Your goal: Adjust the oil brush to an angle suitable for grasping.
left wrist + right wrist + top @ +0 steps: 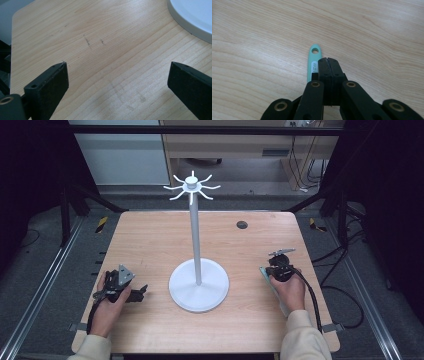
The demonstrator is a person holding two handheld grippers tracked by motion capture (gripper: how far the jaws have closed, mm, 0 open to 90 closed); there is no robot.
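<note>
A white stand (195, 235) with several curved hooks at its top rises from a round base (185, 292) in the middle of the wooden table (150, 240). My left gripper (139, 293) rests on the table left of the base; its jaws stand wide open over bare wood (117, 82), with the base's rim (192, 17) at the upper right. My right gripper (272, 271) sits right of the stand, its jaws (327, 61) pressed together with nothing between them. A mint-green handle (314, 58) with a hole at its end lies flat on the table just left of and partly under those jaws (264, 273).
A small dark round grommet (242, 224) is set in the table's far side. Black frame posts and cables stand beyond the table's edges. Bare wood lies between each hand and the stand's base.
</note>
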